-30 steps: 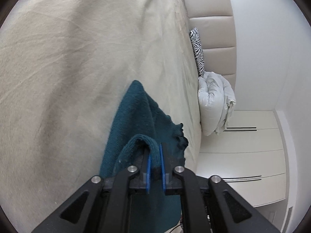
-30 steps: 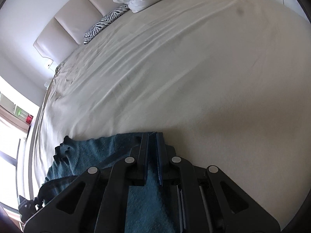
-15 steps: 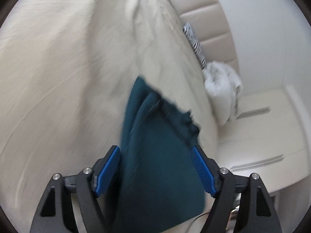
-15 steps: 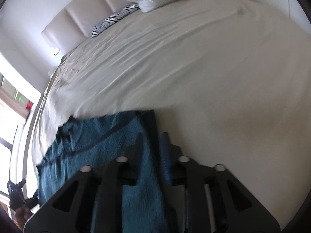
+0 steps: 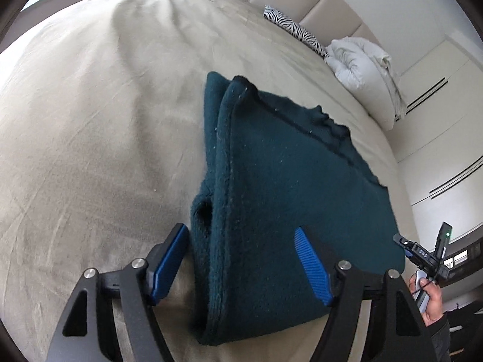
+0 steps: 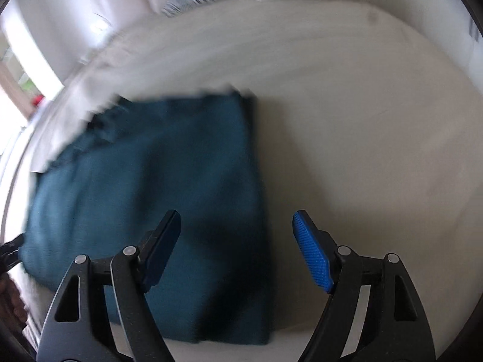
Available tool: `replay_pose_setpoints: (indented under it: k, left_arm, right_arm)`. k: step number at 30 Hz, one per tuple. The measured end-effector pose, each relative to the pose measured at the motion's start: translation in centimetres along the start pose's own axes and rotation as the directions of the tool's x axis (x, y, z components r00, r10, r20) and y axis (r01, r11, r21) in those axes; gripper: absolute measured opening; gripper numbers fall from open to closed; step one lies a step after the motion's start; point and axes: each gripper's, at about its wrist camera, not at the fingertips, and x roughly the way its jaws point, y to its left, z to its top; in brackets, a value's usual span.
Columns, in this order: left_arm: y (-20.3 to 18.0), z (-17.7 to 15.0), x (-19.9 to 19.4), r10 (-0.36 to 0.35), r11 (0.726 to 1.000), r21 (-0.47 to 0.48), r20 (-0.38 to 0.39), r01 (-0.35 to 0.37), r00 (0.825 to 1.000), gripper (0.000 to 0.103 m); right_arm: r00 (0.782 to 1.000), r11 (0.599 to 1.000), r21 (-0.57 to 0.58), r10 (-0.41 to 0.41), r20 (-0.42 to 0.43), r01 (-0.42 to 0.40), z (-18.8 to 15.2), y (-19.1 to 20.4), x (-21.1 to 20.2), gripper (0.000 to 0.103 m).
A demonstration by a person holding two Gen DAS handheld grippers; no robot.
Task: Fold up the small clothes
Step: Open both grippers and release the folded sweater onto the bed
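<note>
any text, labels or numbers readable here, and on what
None can be read.
The small black device at the left wrist view's right edge has a display, but its characters are too small to make out.
The teal garment, beige bed sheet and zebra-print pillow show no lettering.

Left hand-held gripper [image 5: 241,259] points steeply down, jaws closing slightly, pads pressing nothing. Right hand-held gripper [image 6: 237,249] points down too, jaws opening, gripping nothing.

Fuzzy teal knit garment [image 5: 289,187] – on a matt, faintly creased beige bedsheet [image 5: 90,105]
</note>
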Motion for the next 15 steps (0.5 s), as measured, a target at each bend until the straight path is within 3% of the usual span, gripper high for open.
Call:
replay_pose_setpoints:
  k: [7,11,13,15]
  left_arm:
    - [-0.8,0.0,-0.9,0.051,0.999,0.013,-0.008,-0.051,0.999,0.069]
    - [-1.8,-0.1,-1.0,0.067,0.997,0.030,0.018,-0.068,0.998,0.069]
    - [-1.2,0.0,-0.4,0.061,0.998,-0.017,-0.012,-0.061,0.998,0.069]
    - [-0.6,0.1,-0.5,0.031,0.998,-0.055,-0.006,-0.032,0.999,0.069]
  right_arm:
    - [0.991,0.964,0.232,0.118,0.068,-0.131,-1.2,-4.6,-2.1,0.076]
    - [0.981,0.941,0.281,0.170,0.091,-0.190,-1.8,-5.5,-3.2,0.076]
    - [0.971,0.932,0.276,0.215,0.104,-0.236,-1.9,-5.3,-3.8,0.076]
    - [0.972,0.941,0.252,0.206,0.110,-0.228,-1.7,-4.3,-4.1,0.076]
